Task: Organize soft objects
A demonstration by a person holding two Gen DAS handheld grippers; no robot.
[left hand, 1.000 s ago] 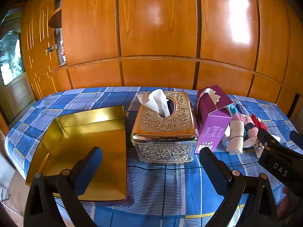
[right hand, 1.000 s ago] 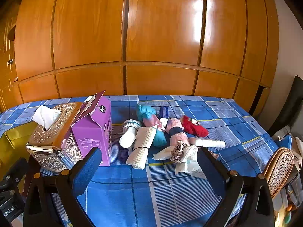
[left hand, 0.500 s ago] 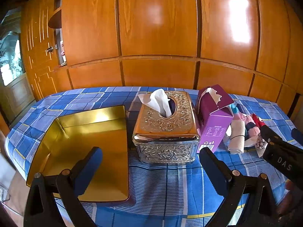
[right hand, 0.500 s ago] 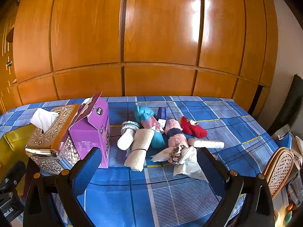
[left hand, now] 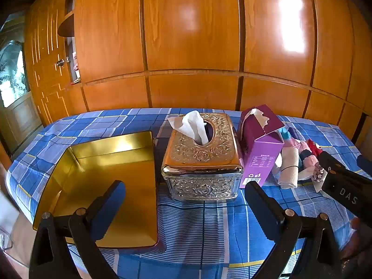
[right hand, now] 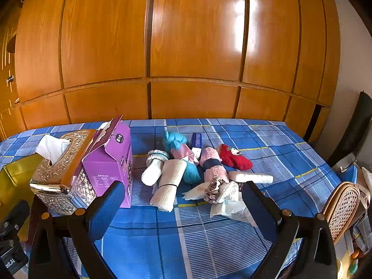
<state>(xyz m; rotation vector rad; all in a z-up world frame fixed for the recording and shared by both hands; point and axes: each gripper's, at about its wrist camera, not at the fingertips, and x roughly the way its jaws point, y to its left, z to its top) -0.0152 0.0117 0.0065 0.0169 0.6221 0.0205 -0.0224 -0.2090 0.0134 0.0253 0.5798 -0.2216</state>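
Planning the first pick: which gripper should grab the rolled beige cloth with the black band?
Right. The right gripper faces the rolled beige cloth with open jaws, close ahead. The left gripper faces the embossed metal tissue box, cloth off to its side.

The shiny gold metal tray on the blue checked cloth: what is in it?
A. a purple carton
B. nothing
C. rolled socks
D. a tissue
B: the gold metal tray shows only its bare reflective floor, while the rolled soft items lie on the cloth beyond the purple carton.
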